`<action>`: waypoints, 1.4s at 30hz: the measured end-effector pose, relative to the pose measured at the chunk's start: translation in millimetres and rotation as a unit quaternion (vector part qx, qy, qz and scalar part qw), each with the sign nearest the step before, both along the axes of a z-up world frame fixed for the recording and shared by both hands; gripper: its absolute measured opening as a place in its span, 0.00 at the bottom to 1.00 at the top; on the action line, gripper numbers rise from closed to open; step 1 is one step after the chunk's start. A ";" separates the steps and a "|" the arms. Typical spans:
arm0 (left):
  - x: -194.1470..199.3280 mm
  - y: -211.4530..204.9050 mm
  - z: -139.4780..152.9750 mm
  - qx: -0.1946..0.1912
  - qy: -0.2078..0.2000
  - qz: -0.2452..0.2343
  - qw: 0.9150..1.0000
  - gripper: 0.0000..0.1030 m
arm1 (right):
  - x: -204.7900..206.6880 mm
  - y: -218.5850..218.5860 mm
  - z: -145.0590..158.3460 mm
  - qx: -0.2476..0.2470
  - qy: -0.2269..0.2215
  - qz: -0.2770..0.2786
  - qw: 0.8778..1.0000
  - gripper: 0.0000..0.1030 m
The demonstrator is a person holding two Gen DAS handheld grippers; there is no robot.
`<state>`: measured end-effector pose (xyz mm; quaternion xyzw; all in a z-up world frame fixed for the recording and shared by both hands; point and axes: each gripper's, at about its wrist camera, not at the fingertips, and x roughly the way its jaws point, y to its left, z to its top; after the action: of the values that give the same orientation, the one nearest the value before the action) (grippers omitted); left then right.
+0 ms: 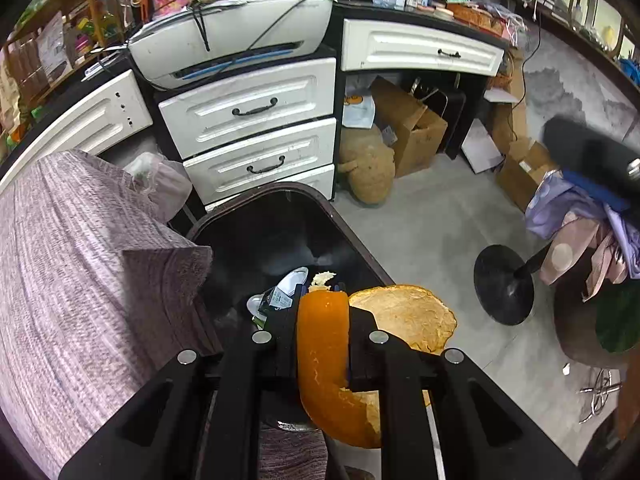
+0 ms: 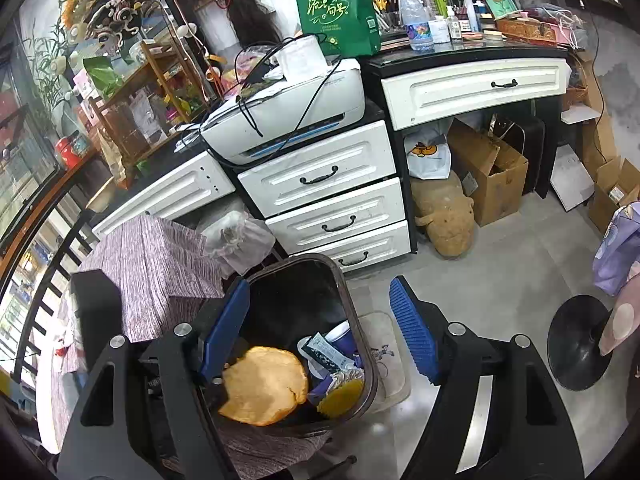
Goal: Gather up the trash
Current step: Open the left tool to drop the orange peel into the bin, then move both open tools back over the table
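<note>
Peel (image 1: 324,344) pinched lengthwise in left tool (image 1: 320,320), poised just over bin (image 1: 340,216) rim with bin mouth directly ahead and below; right tool (image 2: 320,328) spread wide, empty, above same bin.

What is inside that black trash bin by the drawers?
The trash bin holds a large orange peel, torn wrappers, a blue-and-white cup and a yellow piece. Whatever lies beneath them, and the bin's bottom, is covered.
</note>
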<state>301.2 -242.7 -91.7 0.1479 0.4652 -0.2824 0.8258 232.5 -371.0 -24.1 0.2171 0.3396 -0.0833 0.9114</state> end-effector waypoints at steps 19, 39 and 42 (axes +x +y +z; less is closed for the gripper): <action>-23.6 3.9 22.0 -0.043 -0.031 -0.014 0.998 0.83 | -8.9 -3.9 12.9 0.010 -0.034 -0.006 0.999 0.81; -50.9 104.9 73.1 -0.087 -0.068 0.052 0.993 0.95 | 3.0 42.3 7.0 0.018 -0.024 0.053 0.998 0.83; -52.1 123.8 76.9 -0.084 -0.077 0.065 0.991 0.95 | 7.4 62.3 6.7 0.015 -0.018 0.083 0.996 0.84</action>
<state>249.1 -118.9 -14.8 0.0689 0.3836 -0.2539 0.8852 239.9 -308.7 -17.4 0.2039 0.3407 0.0017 0.9178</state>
